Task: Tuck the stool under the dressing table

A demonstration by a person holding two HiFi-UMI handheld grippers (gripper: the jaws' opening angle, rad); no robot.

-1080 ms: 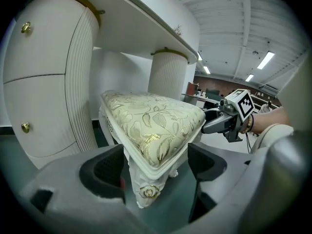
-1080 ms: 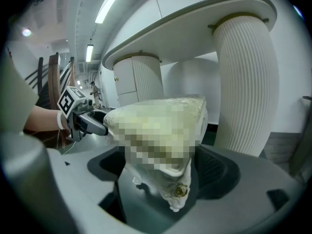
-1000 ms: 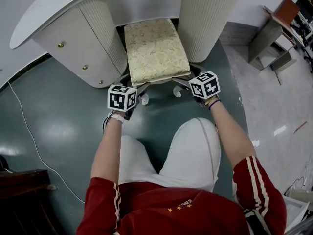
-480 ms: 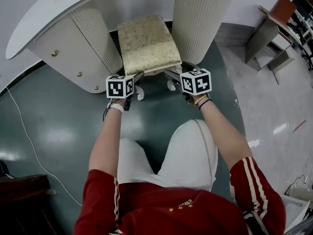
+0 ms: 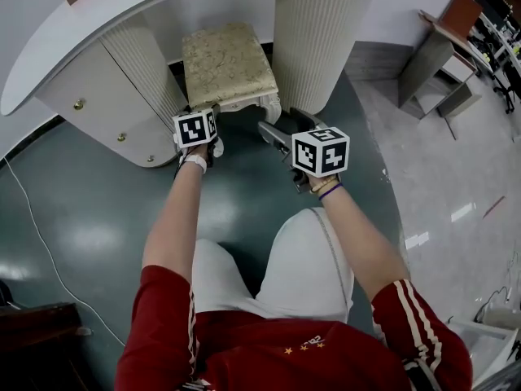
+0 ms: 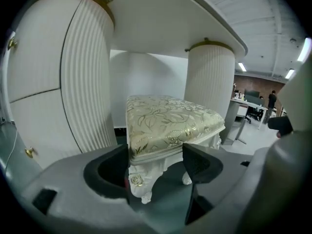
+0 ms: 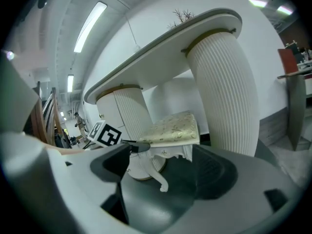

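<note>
Your left gripper (image 6: pixel 157 164) part open, jaws just closing in, loosely round the stool (image 5: pixel 220 63) front corner, right gripper (image 7: pixel 163 172) apart, narrowing too, empty, stool between dressing table (image 5: pixel 146 2) pedestals.

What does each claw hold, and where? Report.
Left claw: stool, front left corner between jaws just closing in; grip cannot be told. Right claw: nothing; open jaws, just narrowed, nothing between.
</note>
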